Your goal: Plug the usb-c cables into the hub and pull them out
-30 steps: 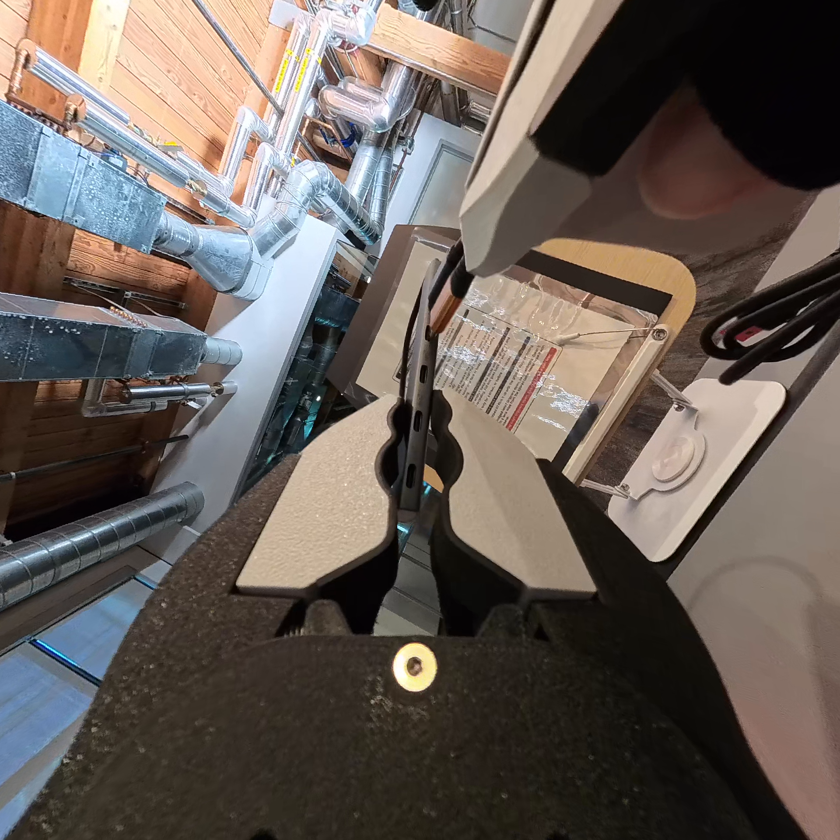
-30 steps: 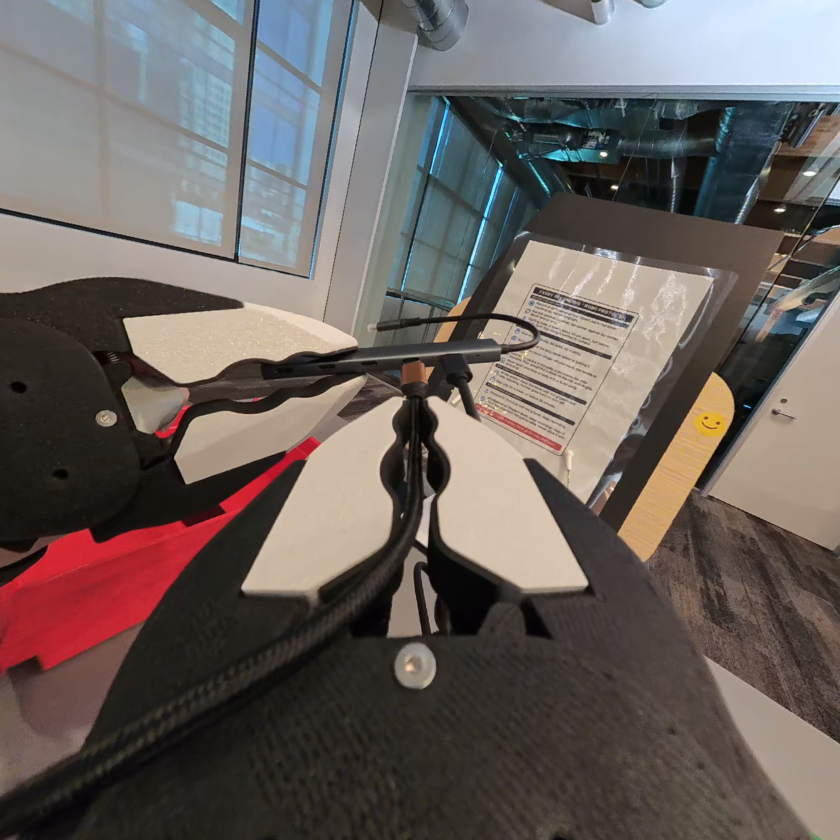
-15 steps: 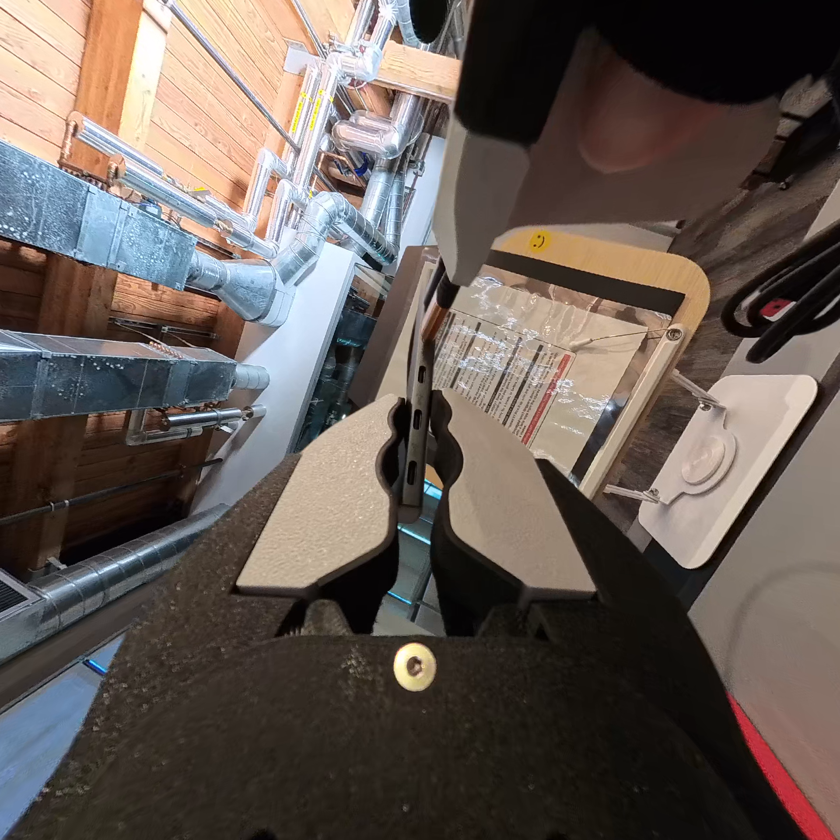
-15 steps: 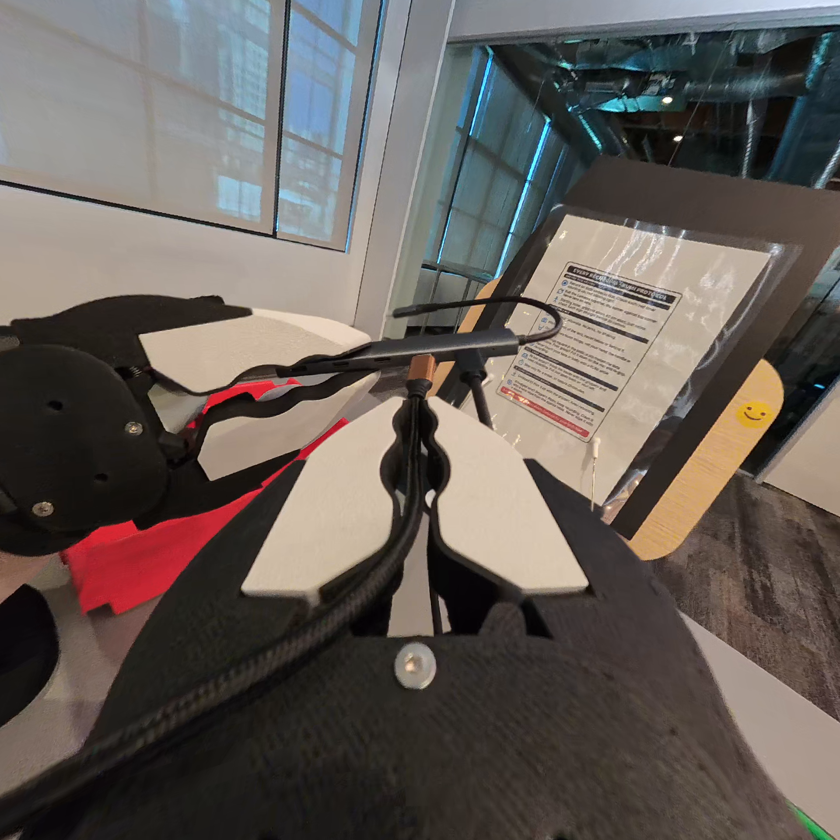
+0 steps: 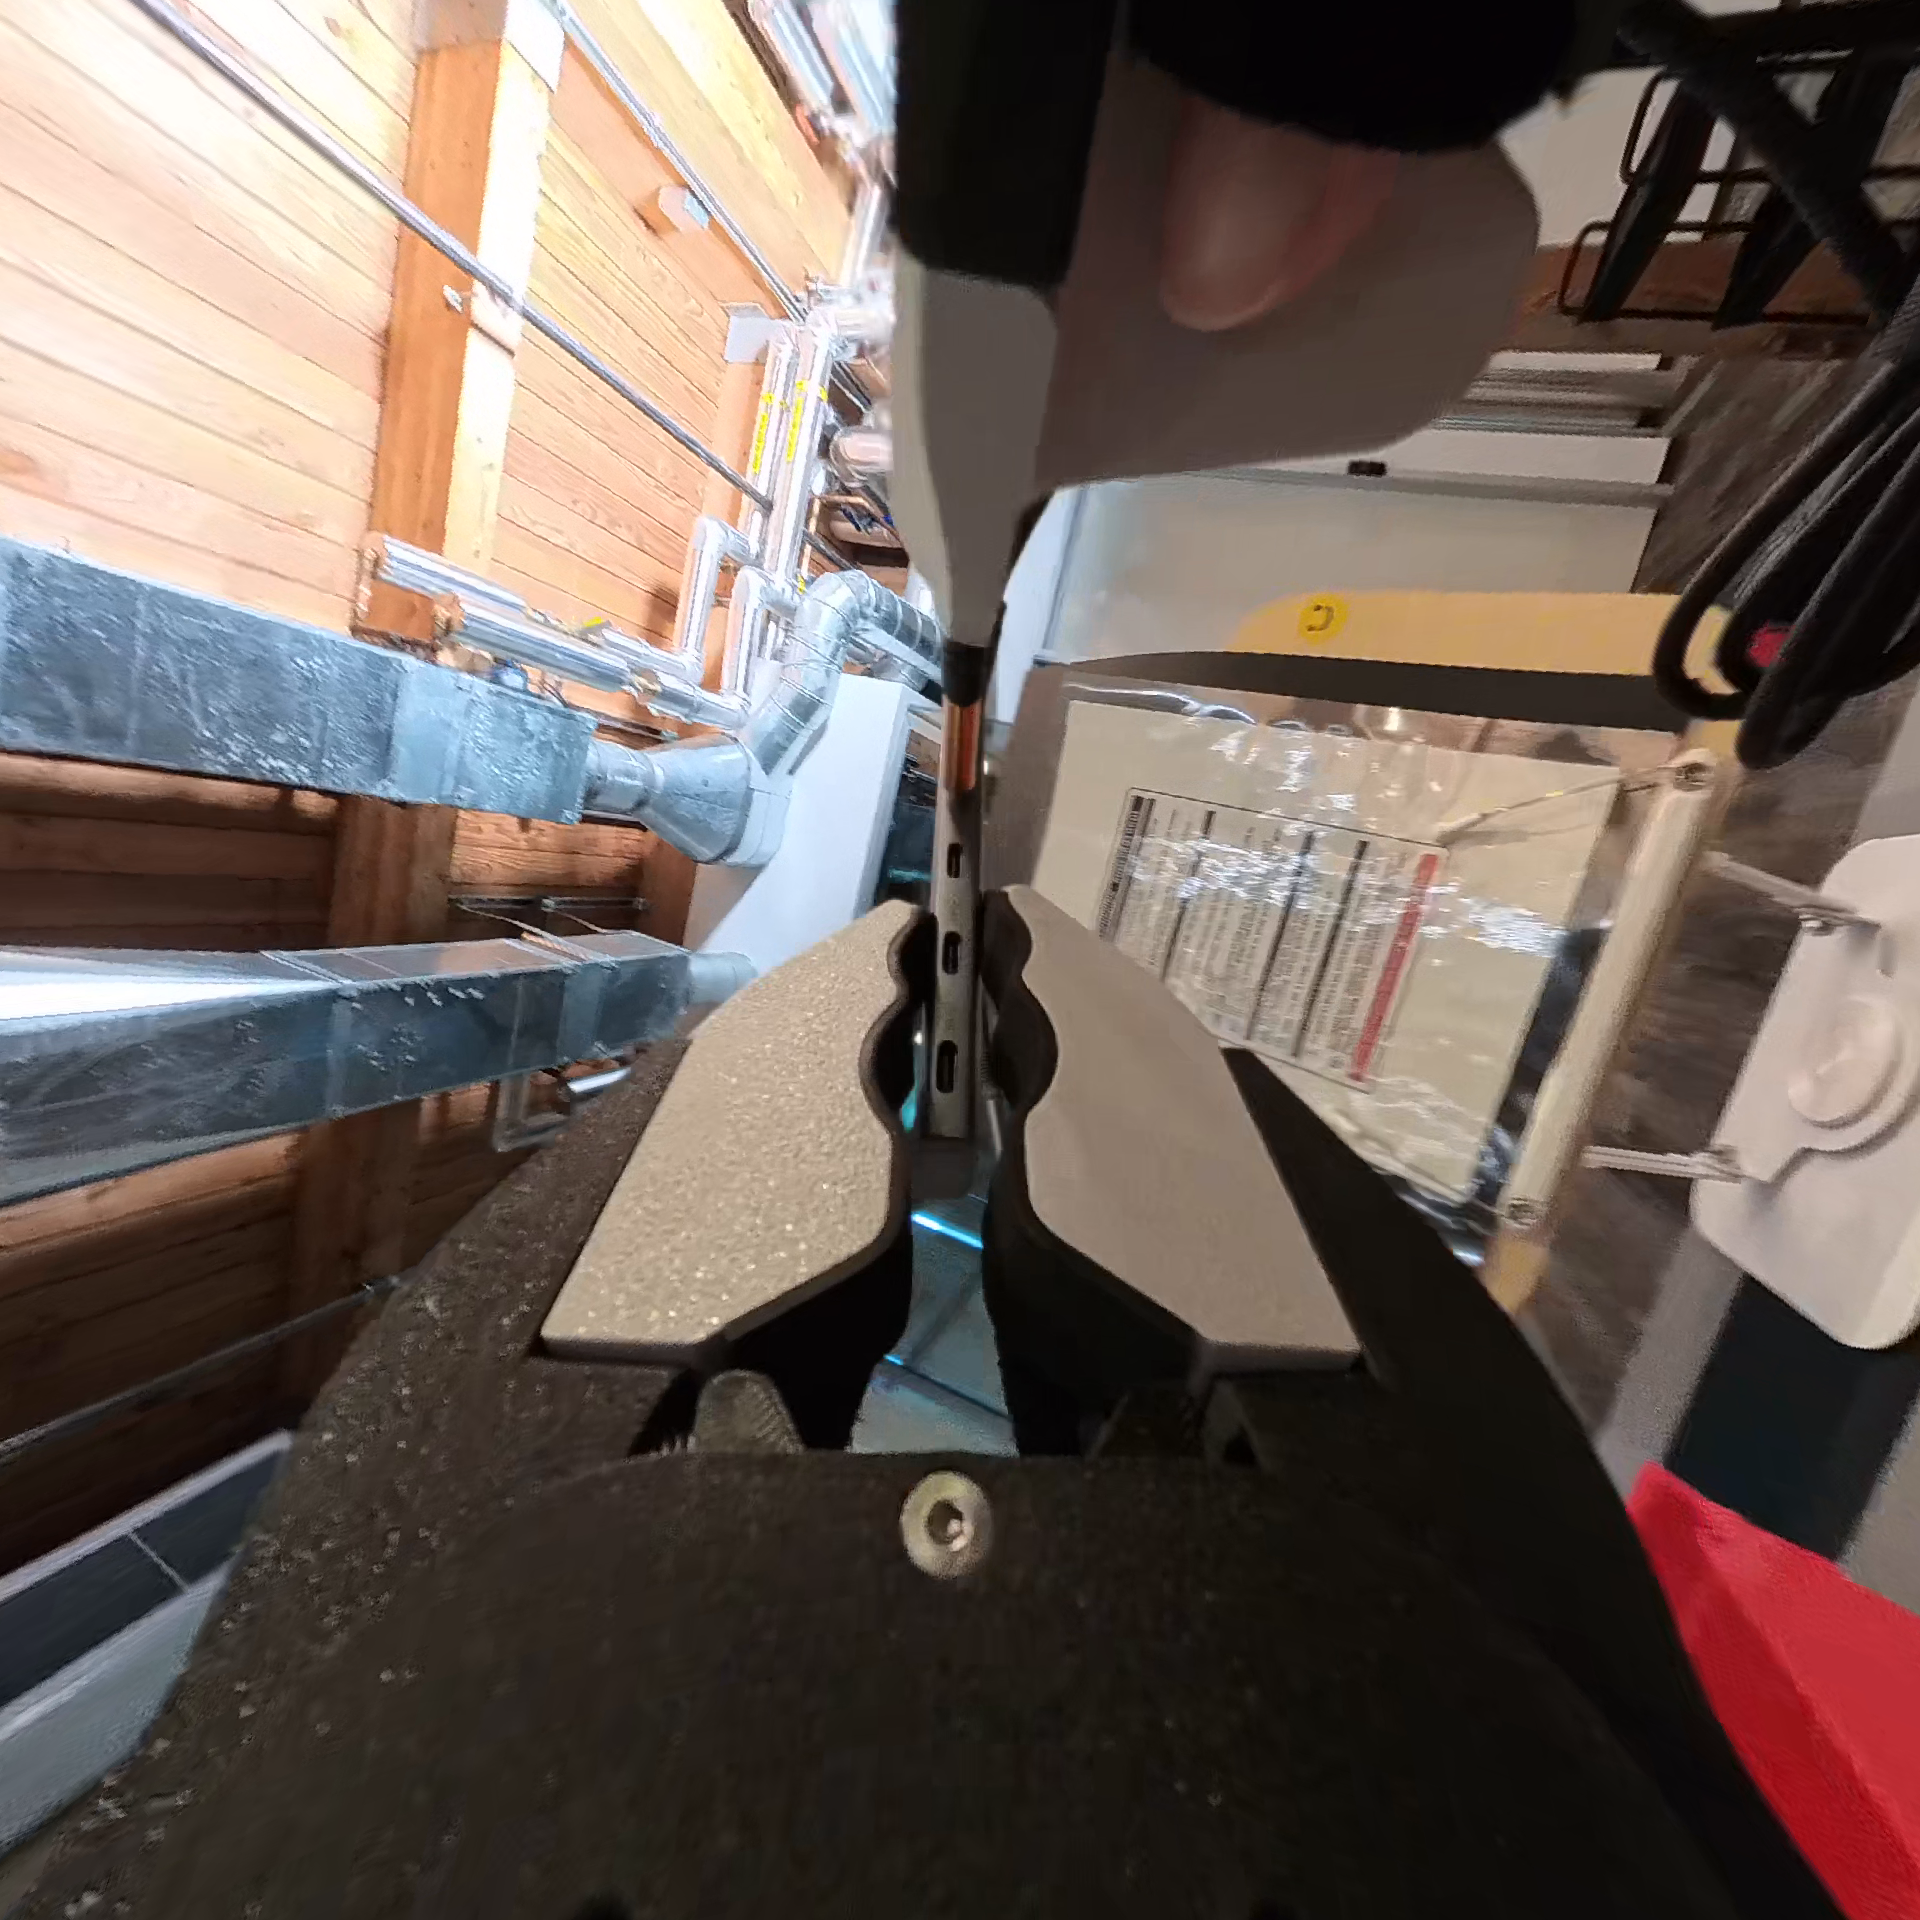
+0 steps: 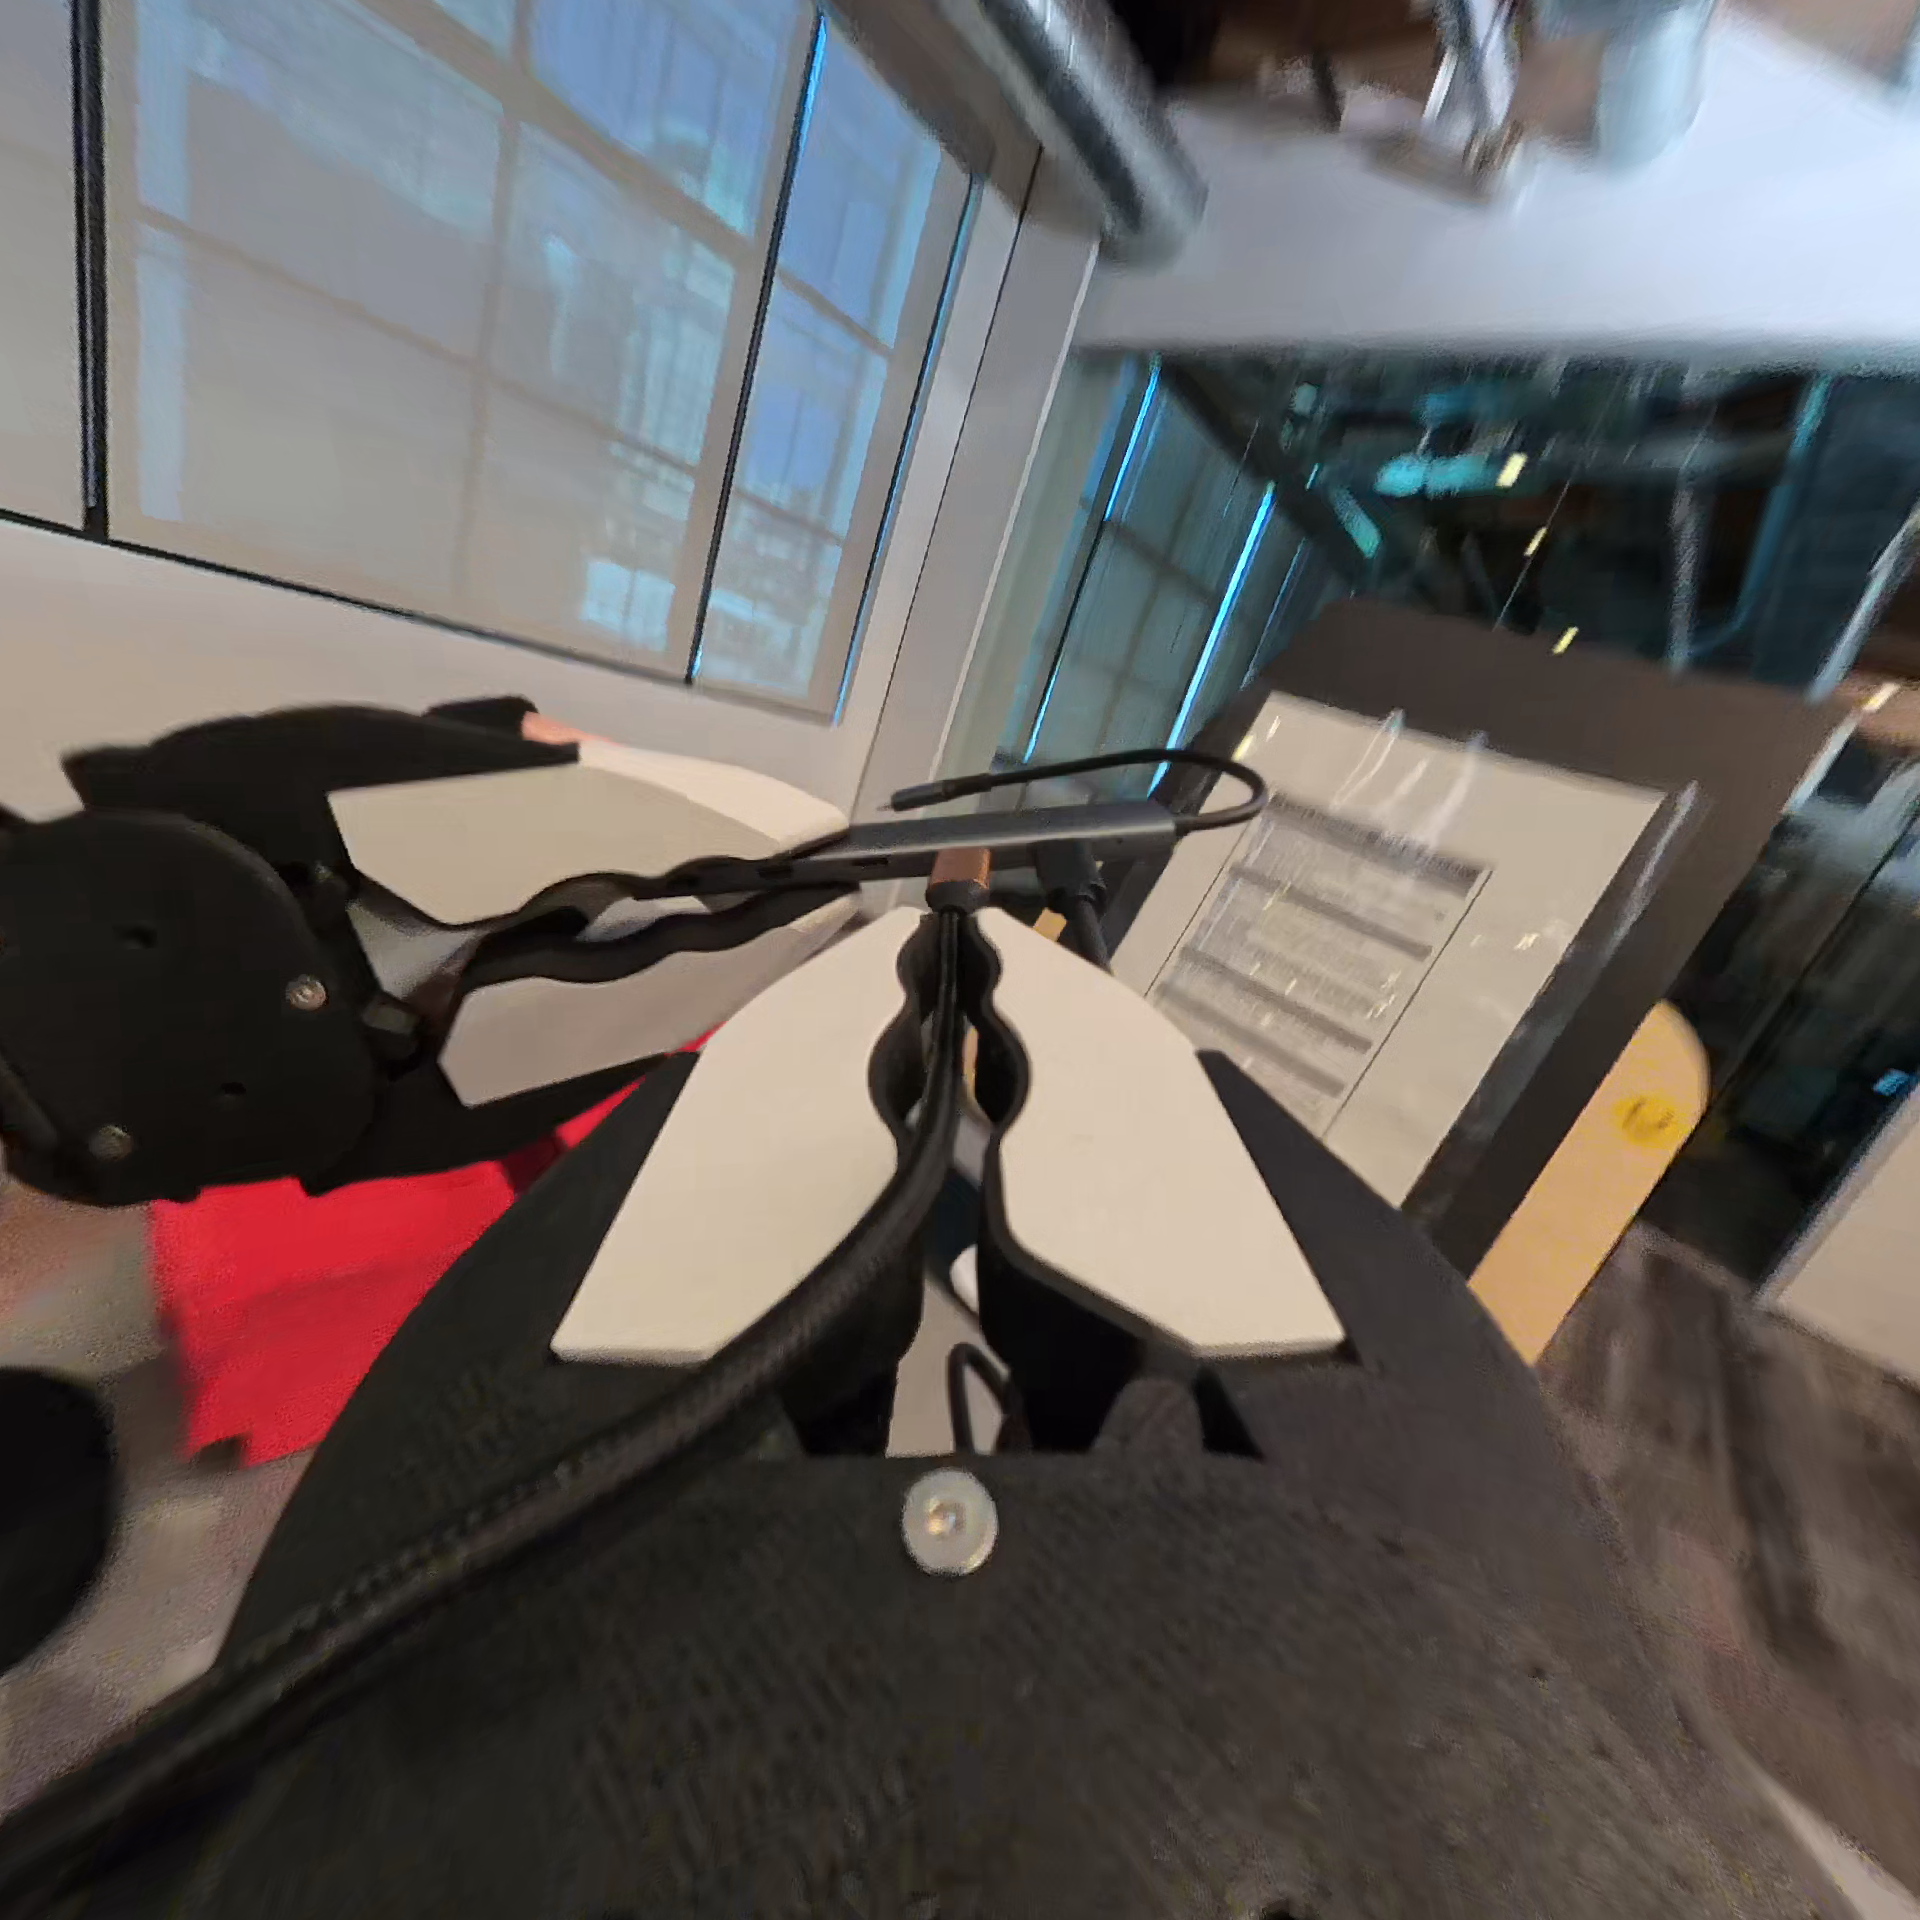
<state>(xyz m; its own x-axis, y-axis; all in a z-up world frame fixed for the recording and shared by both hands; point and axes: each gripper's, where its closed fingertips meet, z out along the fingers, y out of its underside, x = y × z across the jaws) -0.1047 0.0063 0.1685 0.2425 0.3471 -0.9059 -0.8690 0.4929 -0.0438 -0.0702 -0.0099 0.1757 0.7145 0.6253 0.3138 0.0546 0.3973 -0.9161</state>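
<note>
My left gripper (image 5: 954,925) is shut on a slim grey USB hub (image 5: 952,997) and holds it in the air; several ports show along its edge. In the right wrist view the hub (image 6: 997,836) lies level, its short pigtail cable (image 6: 1143,774) looping back over it, with the left gripper (image 6: 831,873) on its near end. My right gripper (image 6: 948,914) is shut on a black braided USB-C cable (image 6: 914,1174) just behind its copper plug (image 6: 958,873), which meets the hub's underside. A second black cable (image 6: 1081,894) hangs from the hub beside it.
A framed notice sheet under plastic (image 6: 1340,935) leans on a black board behind the hub. A red flat piece (image 6: 312,1278) lies on the grey table. A coil of black cables (image 5: 1808,582) and a white pad (image 5: 1829,1081) sit to the right in the left wrist view. Left tips to right tips: about 4 cm.
Both grippers have swung together with the hub and cable still held; the views have tilted and blurred. The copper plug stays against the hub.
</note>
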